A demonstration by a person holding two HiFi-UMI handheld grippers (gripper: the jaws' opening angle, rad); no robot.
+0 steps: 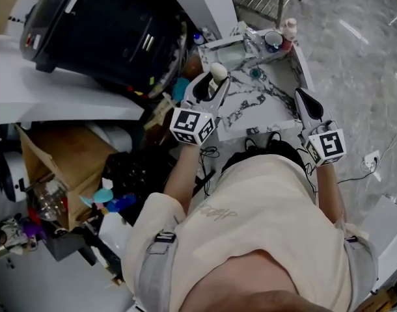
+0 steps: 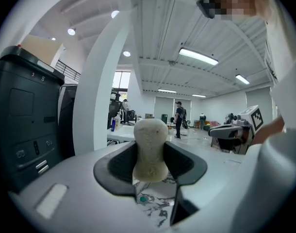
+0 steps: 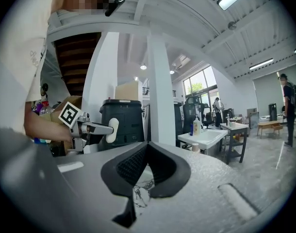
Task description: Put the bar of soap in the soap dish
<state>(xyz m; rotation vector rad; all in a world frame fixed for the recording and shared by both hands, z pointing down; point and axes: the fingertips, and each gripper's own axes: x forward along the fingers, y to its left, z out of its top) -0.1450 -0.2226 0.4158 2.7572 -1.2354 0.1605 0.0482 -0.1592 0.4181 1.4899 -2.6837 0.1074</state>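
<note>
A cream bar of soap [image 2: 150, 147] stands upright between the jaws of my left gripper [image 2: 151, 165], which is shut on it. In the head view this gripper [image 1: 211, 82] holds the soap [image 1: 218, 71] above the left part of the marble counter [image 1: 263, 109]. A small teal round item [image 1: 255, 73] lies on the marble beyond it; I cannot tell whether it is the soap dish. My right gripper [image 1: 301, 96] hangs over the counter's right edge, shut with nothing in it [image 3: 147, 147]. The right gripper view shows the left gripper with the soap [image 3: 112, 130] at the left.
A white sink basin [image 1: 230, 54] sits at the counter's far end, with a cup [image 1: 273, 41] and a bottle [image 1: 289, 28] beside it. A large black printer [image 1: 101, 25] stands on a shelf to the left. Cardboard box [image 1: 62, 155] and clutter lie below it.
</note>
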